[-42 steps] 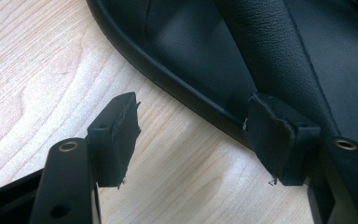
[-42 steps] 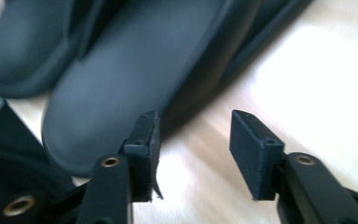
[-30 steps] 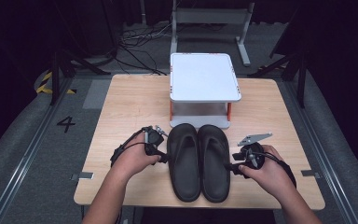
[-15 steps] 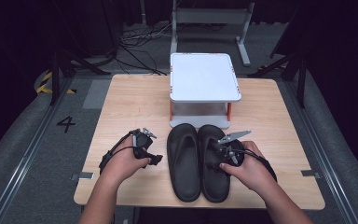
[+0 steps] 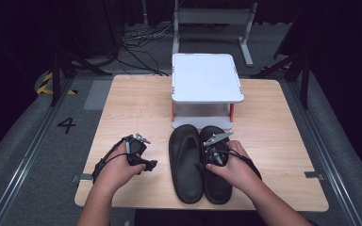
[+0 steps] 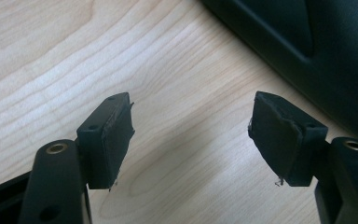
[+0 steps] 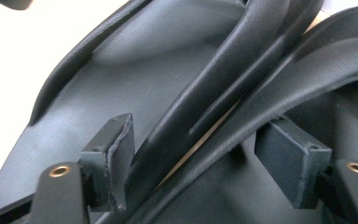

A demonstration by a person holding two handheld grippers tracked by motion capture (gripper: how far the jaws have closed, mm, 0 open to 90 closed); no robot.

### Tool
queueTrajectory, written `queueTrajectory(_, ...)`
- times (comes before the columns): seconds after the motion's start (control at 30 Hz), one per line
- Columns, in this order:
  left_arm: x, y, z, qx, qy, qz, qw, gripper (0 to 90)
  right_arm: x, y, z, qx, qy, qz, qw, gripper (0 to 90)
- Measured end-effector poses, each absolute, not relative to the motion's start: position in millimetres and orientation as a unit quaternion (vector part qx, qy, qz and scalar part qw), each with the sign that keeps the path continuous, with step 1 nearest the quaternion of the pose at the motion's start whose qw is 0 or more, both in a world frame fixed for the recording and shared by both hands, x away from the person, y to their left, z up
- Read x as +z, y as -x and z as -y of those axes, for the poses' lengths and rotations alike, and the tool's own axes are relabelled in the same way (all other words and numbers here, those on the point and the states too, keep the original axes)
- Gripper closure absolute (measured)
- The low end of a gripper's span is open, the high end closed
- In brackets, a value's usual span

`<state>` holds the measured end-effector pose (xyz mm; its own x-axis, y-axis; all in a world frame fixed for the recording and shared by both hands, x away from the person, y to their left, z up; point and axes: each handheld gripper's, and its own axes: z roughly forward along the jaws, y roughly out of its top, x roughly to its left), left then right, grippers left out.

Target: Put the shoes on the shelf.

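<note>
Two black sandals lie side by side on the table. Right gripper, jaws just widening, straddles both sandals' adjoining rims without clamping. Left gripper hangs released beside them.

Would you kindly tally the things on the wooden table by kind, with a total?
Black rubber flip-flop sandals: 2
White two-tier stand with orange legs: 1
Hand-held grippers: 2 (left gripper, right gripper)
Total: 5
</note>
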<state>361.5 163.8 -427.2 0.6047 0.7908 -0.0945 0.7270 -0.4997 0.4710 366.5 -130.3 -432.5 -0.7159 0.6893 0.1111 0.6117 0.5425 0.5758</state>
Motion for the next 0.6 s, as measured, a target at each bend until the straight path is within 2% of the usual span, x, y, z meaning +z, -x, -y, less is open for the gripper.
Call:
queueTrajectory(0.2, -427.8, -357.1, -168.1, 0.069, -0.861, -0.447, 0.235, 30.7, -440.8, -369.9, 121.3, 0.294, -0.369, -0.878, 0.082, 29.0)
queueTrajectory(0.33, -428.8, -357.2, -167.8, 0.067, -0.862, -0.446, 0.233, 30.7, -440.2, -370.5, 121.3, 0.295, -0.376, -0.875, 0.083, 32.8)
queueTrajectory(0.4, -429.8, -357.6, -166.7, 0.065, -0.861, -0.447, 0.232, 30.7, -439.5, -370.6, 122.0, 0.295, -0.372, -0.876, 0.078, 38.5)
queueTrajectory(0.47, -430.5, -358.7, -165.8, 0.065, -0.863, -0.444, 0.231, 30.6, -438.5, -370.8, 123.2, 0.295, -0.365, -0.880, 0.077, 50.0)
queueTrajectory(0.6, -429.7, -360.8, -163.5, 0.065, -0.864, -0.442, 0.233, 30.7, -437.3, -372.6, 129.5, 0.295, -0.368, -0.879, 0.078, 63.1)
